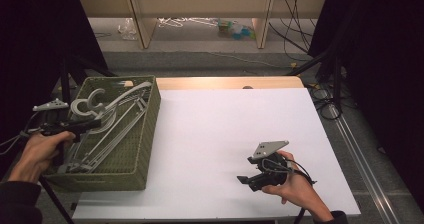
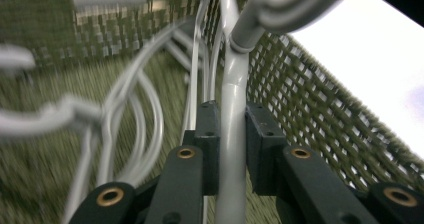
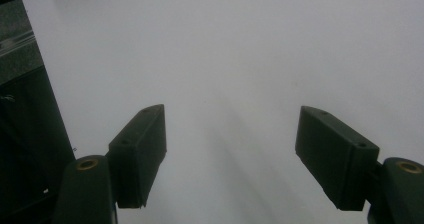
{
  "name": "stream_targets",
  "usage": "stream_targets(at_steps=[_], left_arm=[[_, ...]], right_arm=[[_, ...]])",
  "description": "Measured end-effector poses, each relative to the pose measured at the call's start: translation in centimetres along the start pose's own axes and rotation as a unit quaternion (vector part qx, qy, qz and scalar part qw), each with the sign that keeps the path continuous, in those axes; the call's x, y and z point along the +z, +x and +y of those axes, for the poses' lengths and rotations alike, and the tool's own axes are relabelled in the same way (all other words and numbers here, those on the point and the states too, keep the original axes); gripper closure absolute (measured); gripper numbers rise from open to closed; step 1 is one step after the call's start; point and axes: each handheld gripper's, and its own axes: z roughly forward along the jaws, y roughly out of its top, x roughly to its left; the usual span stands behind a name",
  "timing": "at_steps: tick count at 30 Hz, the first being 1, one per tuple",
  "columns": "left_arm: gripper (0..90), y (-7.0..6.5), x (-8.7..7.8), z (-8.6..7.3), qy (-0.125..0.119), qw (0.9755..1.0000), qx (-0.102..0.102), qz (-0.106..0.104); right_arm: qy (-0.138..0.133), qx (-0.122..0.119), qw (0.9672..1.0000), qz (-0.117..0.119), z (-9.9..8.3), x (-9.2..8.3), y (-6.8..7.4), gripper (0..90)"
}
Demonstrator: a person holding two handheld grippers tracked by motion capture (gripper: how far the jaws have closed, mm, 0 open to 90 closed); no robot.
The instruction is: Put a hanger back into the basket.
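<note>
Left hand-held gripper [image 2: 231, 149] pinching grey hanger [image 2: 233, 114] inside basket [image 1: 145, 134], right hand-held gripper [image 3: 231, 154] spread.

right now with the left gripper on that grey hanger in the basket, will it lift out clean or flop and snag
The grey hanger looks like rigid moulded plastic, so it should stay stiff and probably light. The left gripper clamps a smooth round bar, so it may swivel or slip. Its hook sits among other hangers in the green basket, so snagging seems likely.
</note>
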Motion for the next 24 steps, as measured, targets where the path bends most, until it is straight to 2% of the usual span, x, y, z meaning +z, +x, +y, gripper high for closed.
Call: stream_targets(at_steps=[4, 5, 7, 10, 11, 12, 15, 16, 17, 19, 20, 22, 23, 24], left_arm=[[77.3, 0.5, 0.8, -1.0, 0.018, 0.9997, -0.009, 0.012], [77.2, 0.6, 1.0, -1.1, 0.019, 0.9997, -0.009, 0.010], [77.0, 0.5, 1.1, -1.0, 0.017, 0.9997, -0.014, 0.014], [75.4, 0.6, 1.0, -0.9, 0.023, 0.9987, -0.015, 0.043], [75.0, 0.8, 1.0, -0.9, 0.027, 0.9974, -0.022, 0.062], [74.4, 1.0, 1.1, -1.0, 0.025, 0.9968, -0.025, 0.072], [73.2, 1.5, 1.3, -1.2, 0.026, 0.9932, -0.045, 0.104], [72.6, 1.8, 1.1, -1.2, 0.042, 0.9921, -0.030, 0.114], [72.0, 1.9, 1.1, -1.3, 0.047, 0.9911, -0.026, 0.121], [70.7, 2.0, 1.2, -1.3, 0.050, 0.9902, -0.026, 0.128], [70.1, 1.8, 1.5, -1.4, 0.034, 0.9898, -0.041, 0.132], [68.3, 2.0, 1.3, -1.4, 0.039, 0.9869, -0.039, 0.151], [66.3, 2.2, 1.1, -1.5, 0.049, 0.9847, -0.031, 0.165], [66.1, 2.3, 1.1, -1.6, 0.044, 0.9844, -0.032, 0.167]], right_arm=[[-0.006, 0.000, 1.0000, -0.005, 0.0, 0.1, 0.0, 29.2], [0.001, 0.000, 1.0000, 0.000, 0.0, 0.0, -0.1, 29.2], [0.000, -0.001, 1.0000, 0.000, -0.1, 0.1, -0.1, 29.2], [0.006, 0.008, 0.9999, 0.004, 0.0, 0.0, 0.0, 29.2], [0.006, 0.006, 1.0000, 0.003, 0.0, 0.0, 0.0, 29.2], [-0.004, -0.001, 1.0000, -0.001, -0.1, 0.2, -0.1, 29.2], [-0.003, 0.001, 1.0000, 0.000, -0.1, 0.2, 0.0, 29.2], [-0.004, 0.001, 1.0000, 0.000, -0.1, 0.2, 0.0, 29.2], [0.002, 0.001, 1.0000, 0.003, 0.0, 0.1, -0.1, 29.2], [0.003, 0.003, 1.0000, 0.002, -0.1, 0.1, -0.1, 29.2], [0.000, -0.003, 1.0000, -0.002, -0.2, 0.1, -0.2, 29.2], [0.001, 0.003, 1.0000, -0.002, -0.2, 0.1, -0.2, 29.2], [0.001, 0.002, 1.0000, -0.001, -0.1, 0.1, -0.2, 29.2], [-0.001, 0.000, 1.0000, -0.001, -0.2, 0.1, -0.2, 29.2]])
